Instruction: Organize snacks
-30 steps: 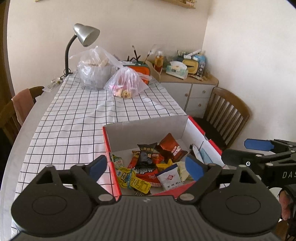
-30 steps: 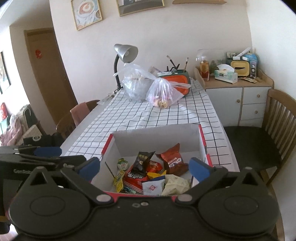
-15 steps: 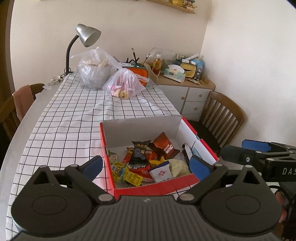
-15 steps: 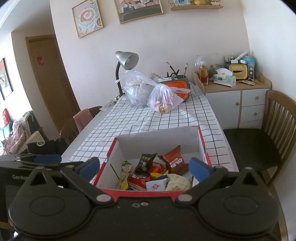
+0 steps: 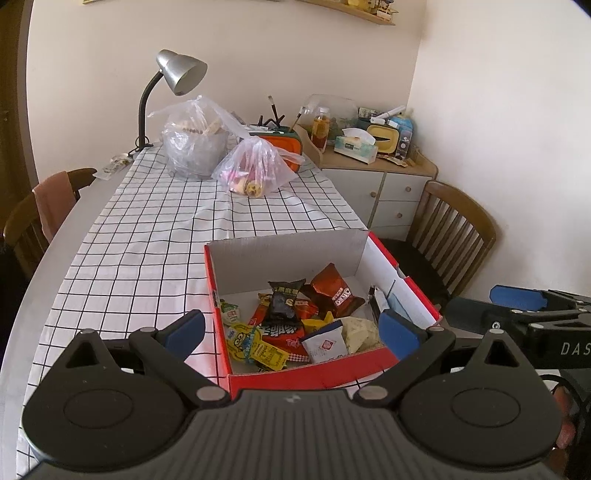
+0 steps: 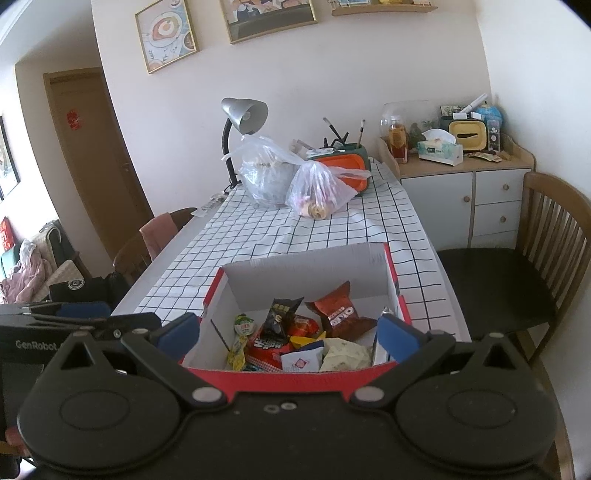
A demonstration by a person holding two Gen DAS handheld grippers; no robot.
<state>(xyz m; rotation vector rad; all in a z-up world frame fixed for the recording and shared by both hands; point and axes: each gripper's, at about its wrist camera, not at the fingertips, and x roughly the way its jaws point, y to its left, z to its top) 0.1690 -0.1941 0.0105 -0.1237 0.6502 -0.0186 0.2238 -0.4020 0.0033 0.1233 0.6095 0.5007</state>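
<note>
Looking down, we see the snacks (image 5: 295, 325) piled in the red box (image 5: 317, 373) on the checked surface (image 5: 147, 258). Our left tool (image 5: 291, 328) and right tool (image 6: 288, 332) are both wide open and empty, so we reach in slowly and pinch one top pack only

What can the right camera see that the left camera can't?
Only the right view shows the picture frames on the wall and the brown door. Only the left view shows the box's red outer left side. Both show the snack box, the Oreo packet, the silver lamp and both open tools.
</note>
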